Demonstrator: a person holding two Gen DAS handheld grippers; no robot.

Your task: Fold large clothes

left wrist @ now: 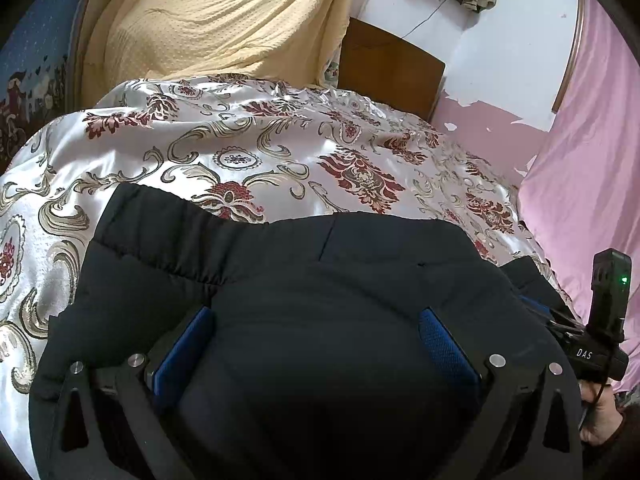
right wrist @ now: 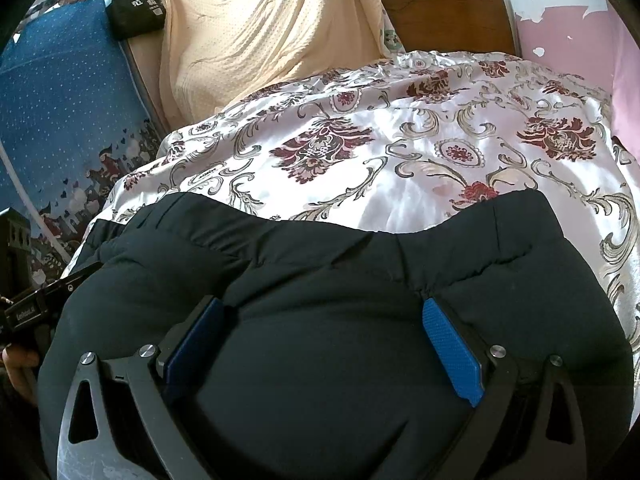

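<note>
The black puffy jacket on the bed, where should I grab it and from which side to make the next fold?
Probably take the jacket at its far gathered hem, one gripper near each corner, coming in low from the near side. That edge lies free and ridged on the floral bedspread, so it gives thin fabric to pinch; the padded middle bulges between the wide-open fingers.

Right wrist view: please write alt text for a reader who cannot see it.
A black padded jacket bulges between the wide-apart blue fingers of the right gripper, lying on a shiny floral bedspread. Behind are a cream blanket and a wooden headboard.
</note>
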